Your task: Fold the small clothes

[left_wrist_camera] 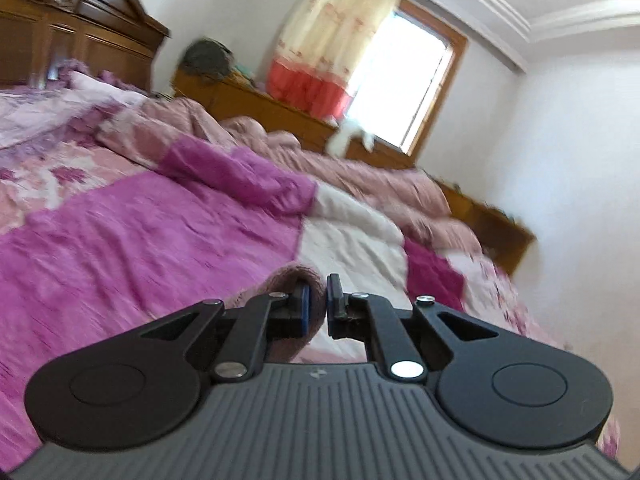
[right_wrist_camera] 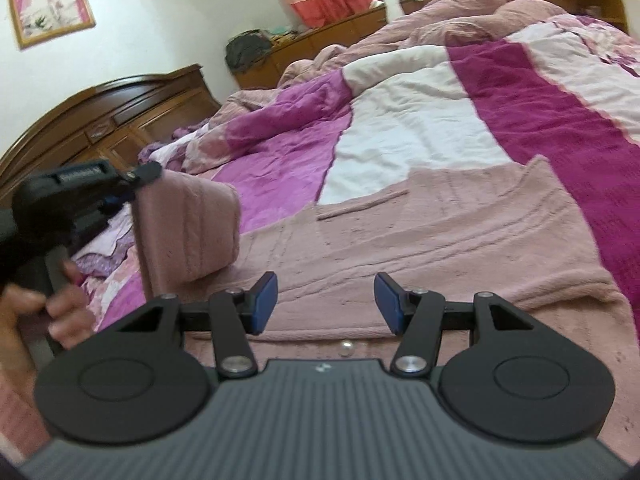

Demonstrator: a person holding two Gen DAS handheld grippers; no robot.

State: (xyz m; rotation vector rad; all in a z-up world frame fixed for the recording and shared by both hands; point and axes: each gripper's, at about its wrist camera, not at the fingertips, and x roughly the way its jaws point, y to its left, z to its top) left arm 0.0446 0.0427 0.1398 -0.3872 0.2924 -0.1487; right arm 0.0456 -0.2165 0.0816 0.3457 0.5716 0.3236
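On the bed (right_wrist_camera: 400, 128), a dusty-pink knit sweater (right_wrist_camera: 420, 248) lies spread flat over the quilt, right under the right gripper (right_wrist_camera: 325, 304). Fold looks barely started, my read: one sleeve (right_wrist_camera: 188, 224) is lifted off the bed, body is flat, and nothing in view is stacked or finished. Left to do: lay that sleeve across the body, same for the other side, then fold the body.

Left gripper (left_wrist_camera: 316, 304): jaws together, clamped on the sleeve end; pink knit bunches between the pads in its own view. From the right wrist view the sleeve hangs from it as a raised flap at the sweater's left edge, and a hand (right_wrist_camera: 52, 308) grips the handle below.

Right gripper: jaws apart, nothing between them, hovering low over the sweater's near hem. Can't tell if it touches the cloth.

Materials: sweater is soft, fuzzy, ribbed in faint lines, limp, so it will sag and drape. One small pearly button (right_wrist_camera: 347, 347) near the hem. Quilt is crinkled cotton in magenta, purple and white blocks, so the surface is uneven. Headboard (right_wrist_camera: 100, 120) is carved dark wood.
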